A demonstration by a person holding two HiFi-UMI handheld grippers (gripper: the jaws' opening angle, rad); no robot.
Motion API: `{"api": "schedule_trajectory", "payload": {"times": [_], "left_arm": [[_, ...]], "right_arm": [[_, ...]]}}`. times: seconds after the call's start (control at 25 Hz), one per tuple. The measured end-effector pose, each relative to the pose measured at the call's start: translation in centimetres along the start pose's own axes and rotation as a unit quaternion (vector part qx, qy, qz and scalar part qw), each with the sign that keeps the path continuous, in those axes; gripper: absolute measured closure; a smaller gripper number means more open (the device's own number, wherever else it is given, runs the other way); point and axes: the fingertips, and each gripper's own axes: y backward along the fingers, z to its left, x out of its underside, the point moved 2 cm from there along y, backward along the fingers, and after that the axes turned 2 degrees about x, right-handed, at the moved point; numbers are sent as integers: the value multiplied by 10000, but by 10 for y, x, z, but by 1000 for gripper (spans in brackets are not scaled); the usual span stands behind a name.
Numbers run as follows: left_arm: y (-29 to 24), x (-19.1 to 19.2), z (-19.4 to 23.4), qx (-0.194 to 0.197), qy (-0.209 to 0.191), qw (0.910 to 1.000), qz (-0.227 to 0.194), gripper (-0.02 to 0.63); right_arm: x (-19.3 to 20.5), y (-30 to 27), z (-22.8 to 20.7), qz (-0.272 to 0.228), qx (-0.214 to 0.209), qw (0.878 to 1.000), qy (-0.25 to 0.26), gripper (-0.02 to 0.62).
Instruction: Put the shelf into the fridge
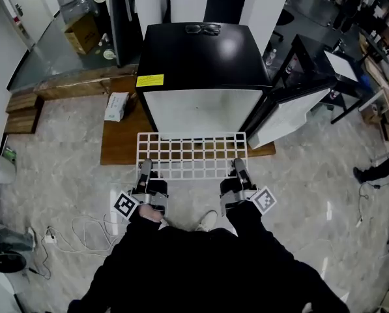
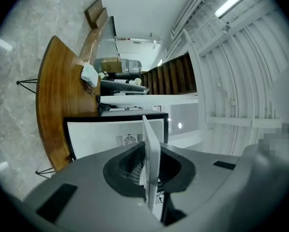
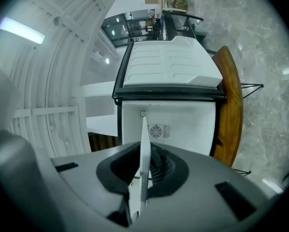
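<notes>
A white wire shelf [image 1: 191, 155] hangs level just in front of the open black fridge [image 1: 201, 51], its far edge at the mouth of the white, bare interior [image 1: 201, 113]. My left gripper [image 1: 145, 168] is shut on the shelf's near left edge and my right gripper [image 1: 238, 167] on its near right edge. In the left gripper view the shelf [image 2: 151, 149] shows edge-on between the jaws of that gripper [image 2: 149, 173]. The right gripper view has the same shelf [image 3: 144, 153] pinched in the right gripper [image 3: 142, 178], facing the fridge's back wall [image 3: 178, 124].
The fridge door [image 1: 292, 109] stands swung open to the right. The fridge stands on a wooden platform [image 1: 119, 142] that also bears a tissue box [image 1: 118, 106]. Glasses [image 1: 202, 28] lie on the fridge top. Cables [image 1: 83, 230] trail on the floor at left; a black table [image 1: 318, 57] is at right.
</notes>
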Motion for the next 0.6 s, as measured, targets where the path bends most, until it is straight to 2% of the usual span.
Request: {"api": "schedule_trajectory", "payload": {"times": [0.2,0.6], "left_arm": [[-41,24,2,-175,-73,9998,8,572],[-74,22,28,-214,-18,9994,255,572]], "right_arm": [[-43,-24,0,78,57,9999,-76,565],[-48,-36,-12,51,-97,9999,-78,565]]}}
